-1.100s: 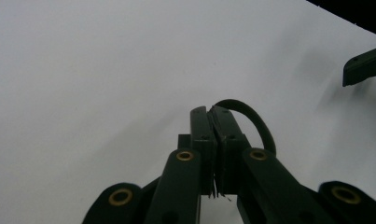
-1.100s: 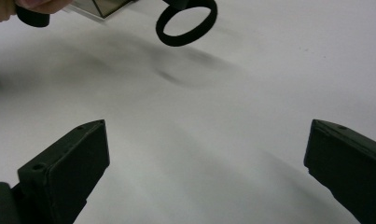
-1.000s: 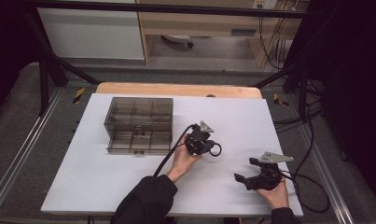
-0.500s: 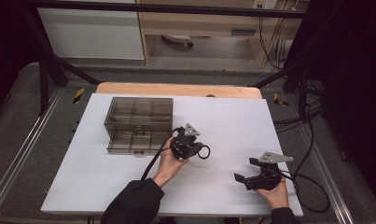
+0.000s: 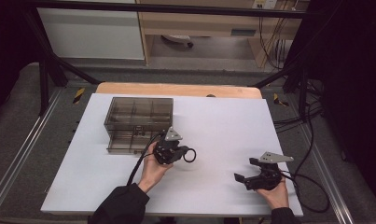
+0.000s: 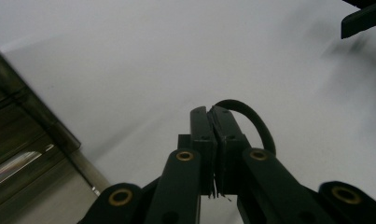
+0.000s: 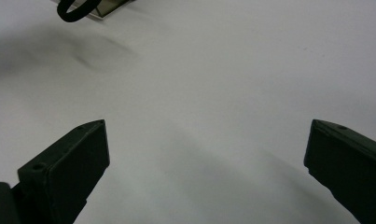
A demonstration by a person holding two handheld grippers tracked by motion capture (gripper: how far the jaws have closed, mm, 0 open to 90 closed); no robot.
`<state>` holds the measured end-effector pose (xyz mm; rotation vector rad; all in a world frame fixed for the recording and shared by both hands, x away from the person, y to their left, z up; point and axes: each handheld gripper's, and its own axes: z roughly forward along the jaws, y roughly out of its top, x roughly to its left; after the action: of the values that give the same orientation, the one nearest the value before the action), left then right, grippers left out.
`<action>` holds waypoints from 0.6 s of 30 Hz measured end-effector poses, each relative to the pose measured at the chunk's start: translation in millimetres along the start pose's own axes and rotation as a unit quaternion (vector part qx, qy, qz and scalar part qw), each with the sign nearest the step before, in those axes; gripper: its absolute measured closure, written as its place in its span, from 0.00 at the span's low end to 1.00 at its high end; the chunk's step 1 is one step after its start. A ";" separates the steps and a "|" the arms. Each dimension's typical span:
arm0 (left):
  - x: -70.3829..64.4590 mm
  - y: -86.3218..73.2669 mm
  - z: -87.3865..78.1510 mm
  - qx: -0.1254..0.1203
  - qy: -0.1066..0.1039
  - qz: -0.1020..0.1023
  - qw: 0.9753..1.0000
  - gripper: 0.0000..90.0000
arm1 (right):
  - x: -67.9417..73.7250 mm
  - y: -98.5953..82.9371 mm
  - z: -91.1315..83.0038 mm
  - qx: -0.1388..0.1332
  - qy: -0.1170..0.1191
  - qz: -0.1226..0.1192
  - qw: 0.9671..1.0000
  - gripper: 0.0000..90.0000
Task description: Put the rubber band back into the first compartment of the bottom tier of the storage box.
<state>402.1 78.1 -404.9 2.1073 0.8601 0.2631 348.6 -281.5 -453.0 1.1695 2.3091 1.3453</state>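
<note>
From above, the left hand-held gripper [image 5: 182,154] sits near the middle of the white surface [image 5: 223,126], its jaws clamped on a black ring [image 5: 190,155] that juts toward 3 o'clock, with the smoky plastic drawer box [image 5: 138,114] just beside it at 10 o'clock. The left gripper view shows the pinch up close. The right hand-held gripper [image 5: 244,179], at 4 o'clock, has jaws wide apart over bare surface.

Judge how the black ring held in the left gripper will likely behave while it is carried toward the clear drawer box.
The black ring looks thin and probably light, so the left gripper, jaws shut on one side of it, should hold it easily. It keeps its loop shape while hanging free, suggesting springy rubber rather than limp cord. Released on the white table, it might roll.
</note>
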 end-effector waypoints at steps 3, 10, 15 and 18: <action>2.9 -4.6 -7.0 -0.003 0.003 -0.003 1.000 0.97 | 0.0 0.0 0.0 0.001 0.000 0.000 1.000 0.01; 10.3 -17.1 -24.6 -0.004 0.014 -0.006 1.000 0.97 | -0.3 0.0 -0.2 0.000 -0.001 -0.001 1.000 0.01; 15.2 -23.9 -36.7 -0.006 0.021 -0.008 1.000 0.97 | -0.2 0.0 -0.2 0.000 -0.001 -0.001 1.000 0.01; 18.2 -28.5 -43.5 -0.005 0.029 -0.007 1.000 0.97 | -0.2 0.0 -0.5 0.000 -0.001 0.000 1.000 0.01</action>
<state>381.8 129.2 -400.8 2.0925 0.9052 0.3216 348.4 -281.9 -452.7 1.1717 2.3065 1.3434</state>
